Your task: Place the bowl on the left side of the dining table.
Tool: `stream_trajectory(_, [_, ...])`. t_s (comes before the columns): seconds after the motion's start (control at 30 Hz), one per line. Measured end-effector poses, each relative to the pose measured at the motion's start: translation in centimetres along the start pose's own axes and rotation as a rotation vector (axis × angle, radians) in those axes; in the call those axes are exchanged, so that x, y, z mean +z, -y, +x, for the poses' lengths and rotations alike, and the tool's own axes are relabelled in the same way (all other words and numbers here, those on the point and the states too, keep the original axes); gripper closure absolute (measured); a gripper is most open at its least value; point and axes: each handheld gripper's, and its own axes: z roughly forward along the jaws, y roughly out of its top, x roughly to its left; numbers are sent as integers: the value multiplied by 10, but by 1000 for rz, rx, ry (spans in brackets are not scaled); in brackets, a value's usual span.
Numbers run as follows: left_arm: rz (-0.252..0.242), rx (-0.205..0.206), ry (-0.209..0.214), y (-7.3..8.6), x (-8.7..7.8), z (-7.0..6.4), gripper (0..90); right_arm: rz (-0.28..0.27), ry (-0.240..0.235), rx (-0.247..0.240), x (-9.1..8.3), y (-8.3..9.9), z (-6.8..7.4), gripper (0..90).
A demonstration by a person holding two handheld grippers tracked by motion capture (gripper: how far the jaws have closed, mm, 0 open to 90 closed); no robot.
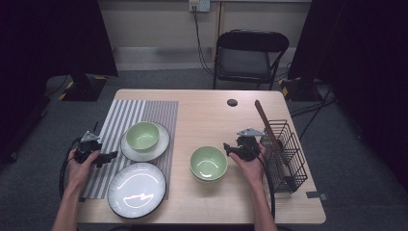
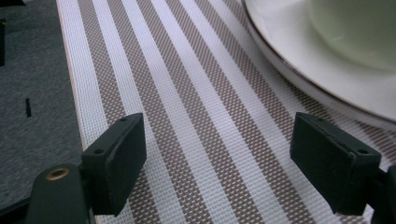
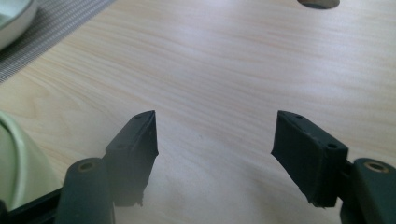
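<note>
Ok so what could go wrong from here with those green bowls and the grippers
1. The right gripper, jaws open, sits right beside the stacked green bowls; a sideways nudge could slide or tip them.
2. The left gripper, also open, hovers over the striped mat near the white plate carrying another bowl; catching the mat could drag that plate.

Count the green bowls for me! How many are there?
2. One green bowl sits on the white plate on the striped mat. The other green bowl sits on the bare table, beside the right gripper. No others are visible.
</note>
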Motion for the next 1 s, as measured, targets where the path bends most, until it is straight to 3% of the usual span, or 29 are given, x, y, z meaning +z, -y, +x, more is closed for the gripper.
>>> stream_trajectory(0.2, [3, 0, -22, 4, 4, -1, 154, -38, 1, -3, -11, -15, 5, 332])
stream_trajectory(0.37, [-35, -4, -18, 9, 6, 0, 117, -60, -26, 3, -21, -22, 8, 339])
stream_trajectory(0.6, [-33, -6, -30, 9, 6, -1, 110, -63, -67, -18, -38, -27, 16, 350])
stream_trajectory(0.73, [-34, -7, -30, 9, 6, -1, 109, -87, -136, -16, -53, -30, 22, 360])
stream_trajectory(1.0, [-33, -8, -29, 9, 6, -1, 109, -140, -190, -73, -81, -37, 35, 354])
